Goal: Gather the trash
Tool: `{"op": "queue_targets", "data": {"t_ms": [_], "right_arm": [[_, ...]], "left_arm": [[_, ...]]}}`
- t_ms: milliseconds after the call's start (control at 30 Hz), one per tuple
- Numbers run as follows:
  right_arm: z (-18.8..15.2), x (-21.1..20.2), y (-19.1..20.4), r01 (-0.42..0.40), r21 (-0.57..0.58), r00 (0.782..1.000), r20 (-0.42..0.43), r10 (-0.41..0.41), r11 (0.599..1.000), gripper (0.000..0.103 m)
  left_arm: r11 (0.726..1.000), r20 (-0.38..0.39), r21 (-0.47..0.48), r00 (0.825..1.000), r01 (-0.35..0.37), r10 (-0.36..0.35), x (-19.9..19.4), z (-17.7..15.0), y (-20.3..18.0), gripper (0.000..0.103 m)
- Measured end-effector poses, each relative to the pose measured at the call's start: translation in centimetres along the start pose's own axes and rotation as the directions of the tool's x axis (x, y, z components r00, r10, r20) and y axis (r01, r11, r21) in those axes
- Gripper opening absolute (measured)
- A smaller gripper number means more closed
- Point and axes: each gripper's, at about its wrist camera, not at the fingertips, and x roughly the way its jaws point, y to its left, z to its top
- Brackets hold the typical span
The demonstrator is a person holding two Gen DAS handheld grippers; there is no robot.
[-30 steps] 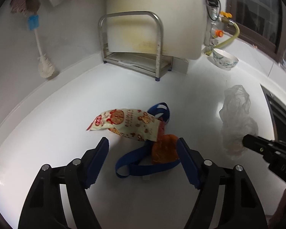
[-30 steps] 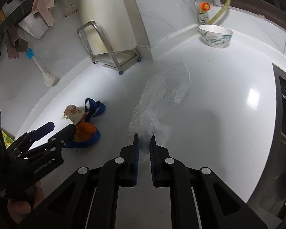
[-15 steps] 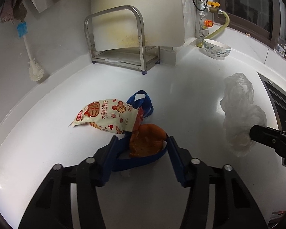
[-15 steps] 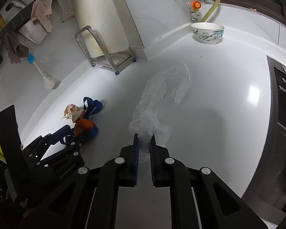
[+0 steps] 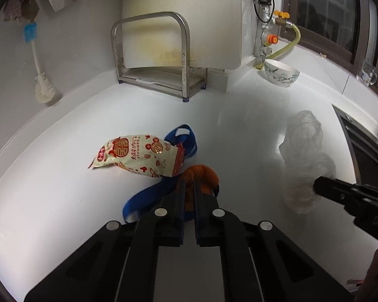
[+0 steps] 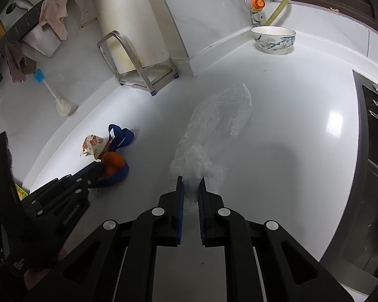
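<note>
On the white counter lie an orange peel piece [image 5: 204,176], a printed snack wrapper [image 5: 138,156] and a blue strap [image 5: 148,198]. My left gripper [image 5: 188,183] is shut on the orange piece; it also shows in the right wrist view [image 6: 102,170], with the orange piece [image 6: 114,159] and wrapper [image 6: 93,146] beside it. A clear plastic bag [image 6: 214,130] lies to the right. My right gripper [image 6: 191,183] is shut on the bag's near end. The bag [image 5: 305,156] and the right gripper [image 5: 317,185] show in the left wrist view.
A steel rack [image 5: 161,75] holding a white cutting board stands at the back wall. A dish brush [image 5: 41,80] leans at the left. A patterned bowl [image 5: 281,73] sits by the gas valve. A dark stove [image 6: 375,156] borders the counter's right edge.
My left gripper moved forward and closed from wide open onto the orange piece. The right gripper stayed shut on the bag, holding its place.
</note>
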Motion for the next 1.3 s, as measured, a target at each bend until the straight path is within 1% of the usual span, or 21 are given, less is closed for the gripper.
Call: {"op": "queue_targets", "data": {"t_ms": [200,267,500,700,900,967,1200,1300], "right_arm": [[0.0,-0.1,0.2,-0.002,-0.001,1.0,0.001,0.002,1.0,0.01],[0.0,-0.2,0.2,-0.003,-0.002,1.0,0.001,0.003,1.0,0.01],[-0.1,-0.5,0.3,-0.008,-0.001,1.0,0.002,0.008,1.0,0.01],[-0.3,-0.5,0.2,-0.008,0.004,1.0,0.001,0.008,1.0,0.01],[-0.3,-0.5,0.4,-0.016,-0.002,1.0,-0.002,0.016,1.0,0.01],[-0.3,-0.5,0.4,-0.02,-0.001,1.0,-0.003,0.02,1.0,0.01],[-0.2,-0.2,0.3,-0.026,0.005,1.0,-0.013,0.026,1.0,0.01],[-0.2,-0.1,0.4,-0.028,0.003,1.0,-0.013,0.028,1.0,0.01]], "left_arm": [[1.0,0.018,-0.01,1.0,0.009,-0.009,-1.2,0.5,0.6,0.003],[1.0,0.017,-0.003,1.0,0.003,-0.003,-1.2,0.5,0.6,0.003],[0.999,-0.024,0.023,0.999,-0.027,0.028,0.2,0.1,0.5,0.003],[0.999,-0.015,0.033,0.999,-0.028,0.028,0.3,0.0,0.3,0.004],[0.999,-0.008,0.018,0.999,-0.031,0.031,0.2,0.2,0.6,0.004],[0.999,-0.008,0.018,0.999,-0.032,0.032,0.1,0.2,0.6,0.007],[0.999,-0.005,0.009,0.999,-0.048,0.048,0.2,0.2,0.8,0.027],[0.999,-0.011,0.013,0.999,-0.052,0.052,0.5,0.1,0.8,0.028]]}}
